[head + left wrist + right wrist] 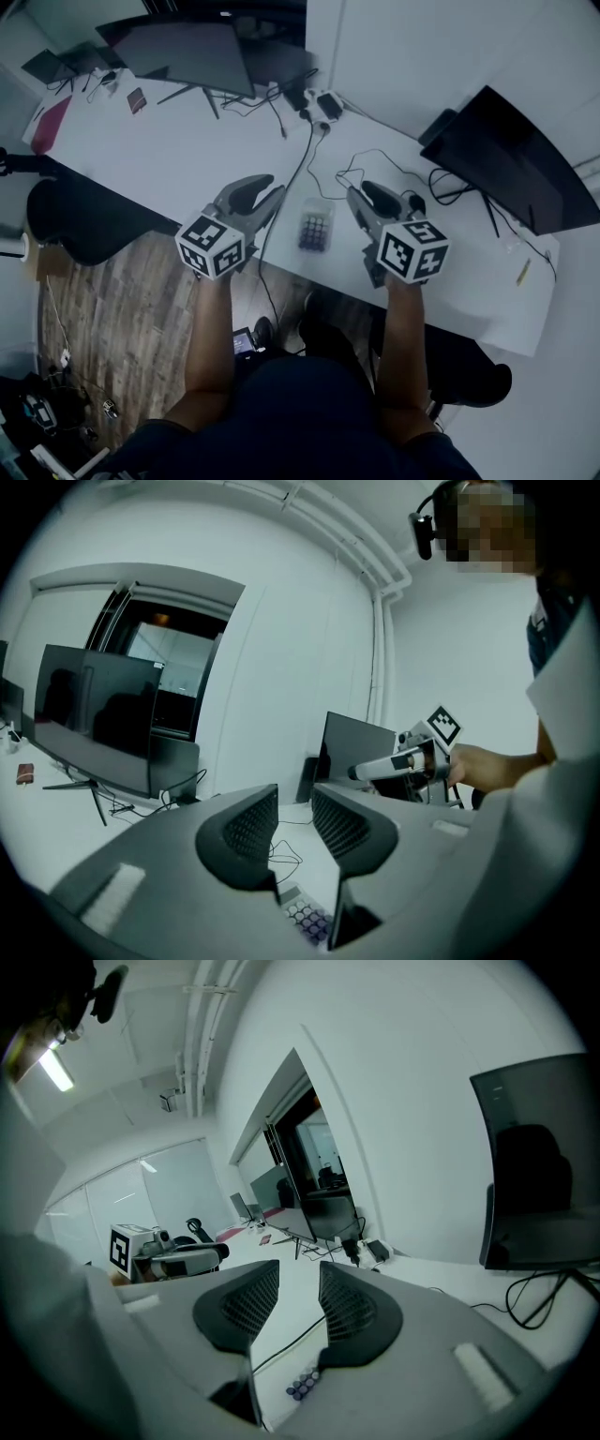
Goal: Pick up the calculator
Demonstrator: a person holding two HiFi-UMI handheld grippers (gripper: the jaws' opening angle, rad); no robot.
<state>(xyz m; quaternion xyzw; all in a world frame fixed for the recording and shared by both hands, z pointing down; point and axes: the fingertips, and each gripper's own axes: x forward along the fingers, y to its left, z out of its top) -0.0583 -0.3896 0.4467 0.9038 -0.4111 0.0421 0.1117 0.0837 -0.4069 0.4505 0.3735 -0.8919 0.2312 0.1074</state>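
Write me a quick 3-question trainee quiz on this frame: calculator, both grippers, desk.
1. True or false: the left gripper is shut on the calculator.
2. Relative to the left gripper and the right gripper, the calculator lies on the desk: A) between them, B) in one's jaws, C) to the left of both.
3. Fill in: a black ___ runs past the calculator's left side and over the desk's near edge.

Key
1. False: its jaws stand apart with nothing between them, and so do the right gripper's.
2. A
3. cable
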